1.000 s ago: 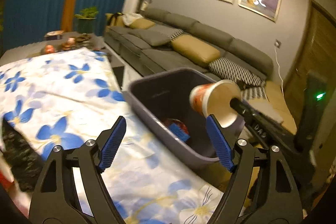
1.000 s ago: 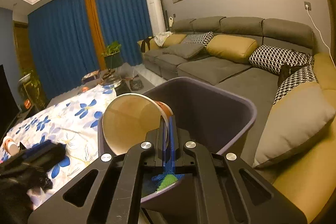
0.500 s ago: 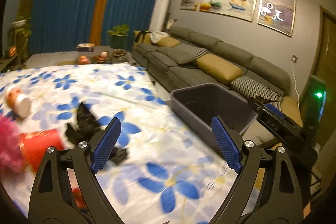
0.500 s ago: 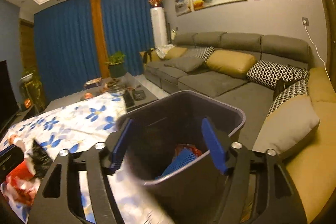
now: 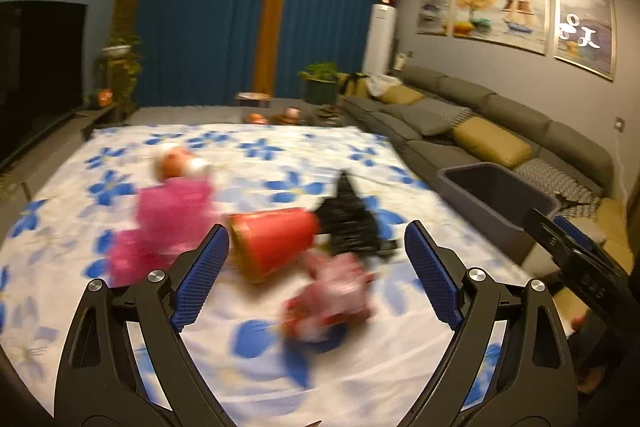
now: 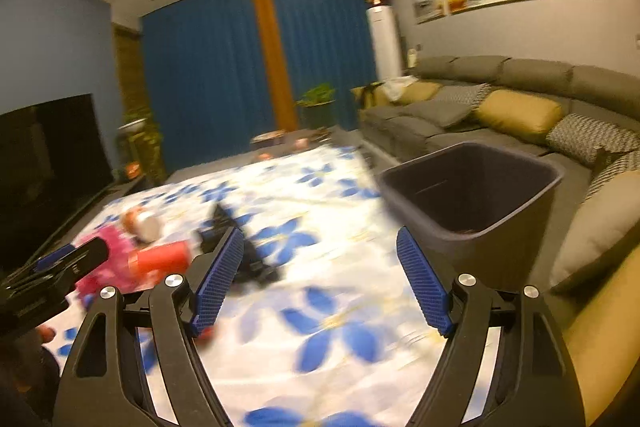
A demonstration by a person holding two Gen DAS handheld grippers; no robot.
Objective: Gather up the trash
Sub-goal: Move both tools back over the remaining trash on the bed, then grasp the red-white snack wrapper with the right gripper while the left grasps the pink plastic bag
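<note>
Trash: red cup (image 5: 272, 241), black wrapper (image 5: 352, 223), pink scraps (image 5: 172, 223) mid-frame on floral desk (image 5: 280, 163). Left tongs (image 5: 316, 283) apart, empty; right tongs (image 6: 320, 283) opening, empty. Bin (image 6: 472, 203) right, at the desk edge for short drops.

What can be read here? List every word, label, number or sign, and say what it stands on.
No text reads with certainty.
Framed picture with white brush-like characters on the grey wall: strokes show, but they are not legible.
Red paper cup lying on the blue-flowered sheet: motion-blurred, no print readable.
Dark grey plastic bin: no lettering visible.
</note>
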